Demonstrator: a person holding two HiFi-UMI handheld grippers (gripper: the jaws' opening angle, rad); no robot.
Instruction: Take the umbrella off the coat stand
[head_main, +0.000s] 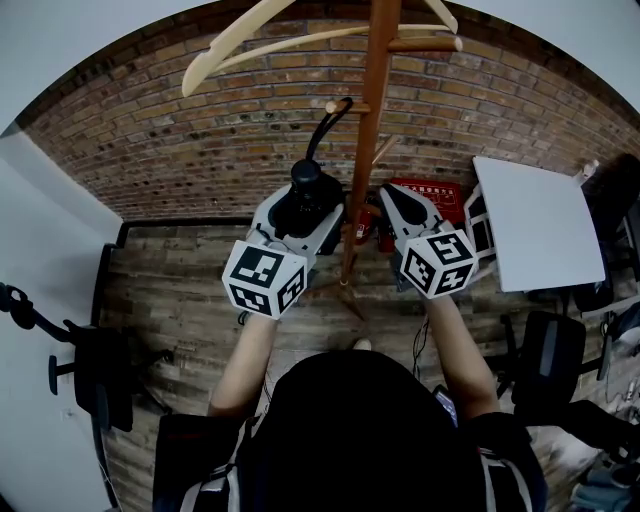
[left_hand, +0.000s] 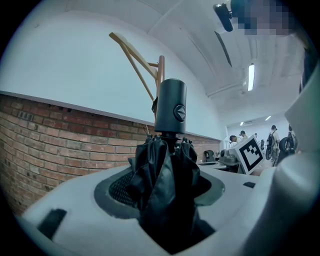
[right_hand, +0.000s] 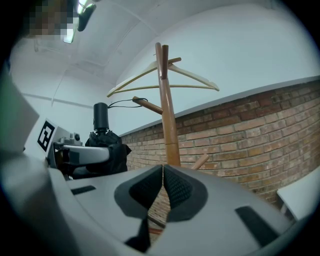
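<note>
Roughly midway: left hand-held gripper (left_hand: 166, 200) clamped on folded umbrella (left_hand: 169, 150), just beside coat stand (head_main: 366, 150) pole. Strap (right_hand: 122, 102) looks looped over peg (right_hand: 146, 104); unhooking remains. Right hand-held gripper (right_hand: 163, 186) closed, empty.

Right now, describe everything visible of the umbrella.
The umbrella is a black folding one, closed, its fabric canopy bunched in loose folds. It stands upright with the smooth cylindrical handle on top, which has what looks like a round button on its side. The left gripper is clamped on the canopy, one pad each side. A thin black strap runs from the handle up to a peg of the wooden coat stand, over which it is looped.
</note>
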